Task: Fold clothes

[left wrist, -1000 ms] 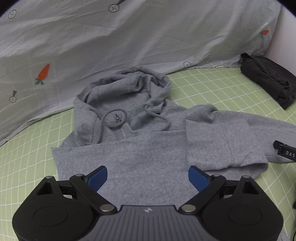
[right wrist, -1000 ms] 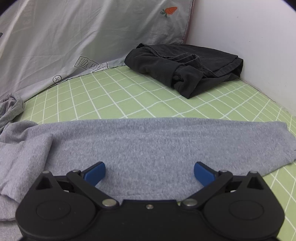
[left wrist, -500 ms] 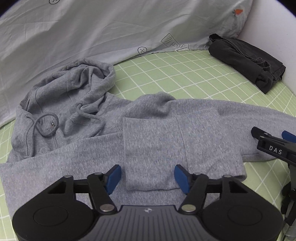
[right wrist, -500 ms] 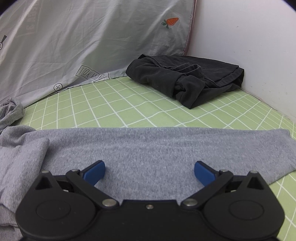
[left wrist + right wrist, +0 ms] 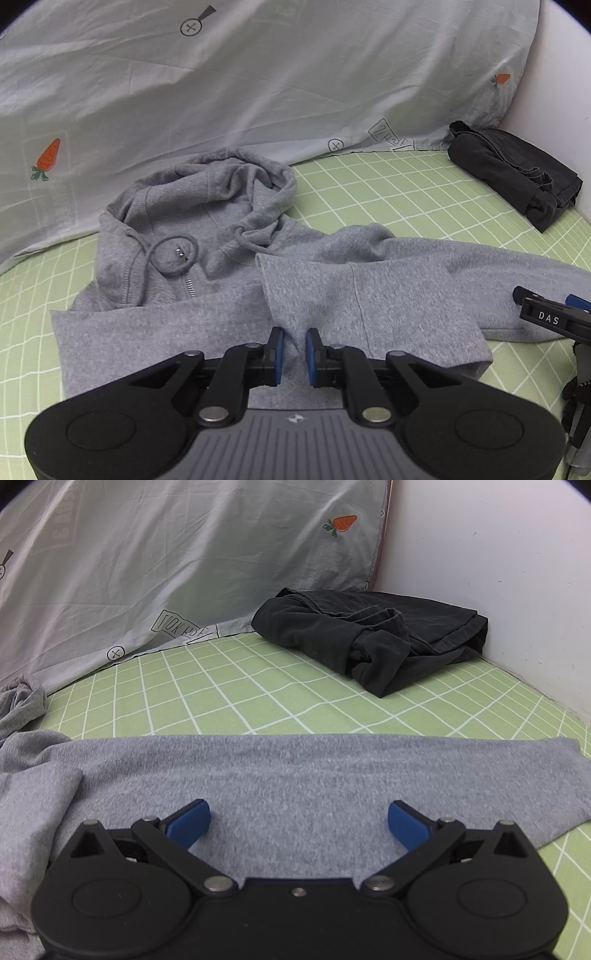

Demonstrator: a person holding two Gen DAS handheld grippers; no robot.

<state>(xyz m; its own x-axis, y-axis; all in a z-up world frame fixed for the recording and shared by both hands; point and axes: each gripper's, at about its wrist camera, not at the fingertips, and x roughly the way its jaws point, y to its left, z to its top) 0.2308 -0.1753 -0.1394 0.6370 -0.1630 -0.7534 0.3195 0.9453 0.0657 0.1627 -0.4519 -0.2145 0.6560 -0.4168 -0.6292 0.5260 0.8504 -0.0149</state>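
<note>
A: Legible markings?

B: "DAS" in white letters on the black body of the right gripper (image 5: 554,319), at the left wrist view's right edge; a small white emblem, no letters, on the left gripper (image 5: 294,352) housing.

A: And the printed sheet (image 5: 184,572)?

B: A boxed caption near its lower edge, upside down, not readable; circled "x" signs; carrot motifs.

Green sheet (image 5: 236,686) open; dark clothes (image 5: 373,638) fill the corner.

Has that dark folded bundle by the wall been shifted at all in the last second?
No. In the right wrist view the dark bundle sits in the same spot against the wall and the carrot-print sheet as before.
</note>
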